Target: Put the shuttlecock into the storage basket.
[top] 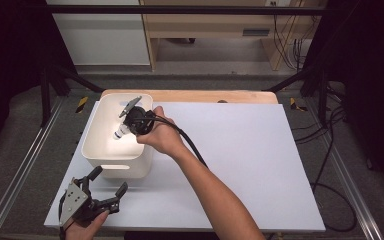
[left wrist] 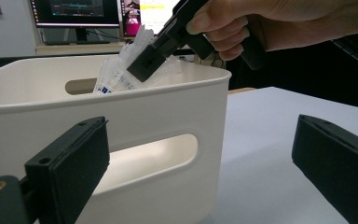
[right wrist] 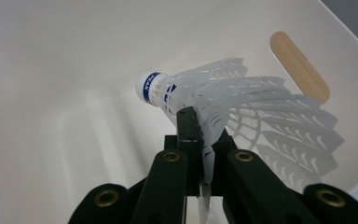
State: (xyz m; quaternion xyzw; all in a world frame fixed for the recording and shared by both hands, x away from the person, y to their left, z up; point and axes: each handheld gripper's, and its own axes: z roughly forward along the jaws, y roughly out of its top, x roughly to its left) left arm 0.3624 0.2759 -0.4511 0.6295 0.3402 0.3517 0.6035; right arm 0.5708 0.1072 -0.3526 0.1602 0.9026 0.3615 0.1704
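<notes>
A white plastic shuttlecock (right wrist: 223,98) with a blue band round its cork hangs inside the white bin (top: 96,131), clear of the floor. My right gripper (right wrist: 200,135) is shut on the shuttlecock's skirt and reaches down into the bin from above its right rim (top: 132,120). In the left gripper view the shuttlecock (left wrist: 121,74) and the right gripper (left wrist: 149,63) rise above the bin's near wall (left wrist: 121,121). My left gripper (top: 111,186) stands open and holds nothing, low on the white table sheet just in front of the bin.
The bin sits at the back left of the white sheet (top: 240,150) on a wooden table (top: 205,96). A black cable (top: 190,145) trails from the right gripper across the sheet. Black frame posts and floor rails flank the table.
</notes>
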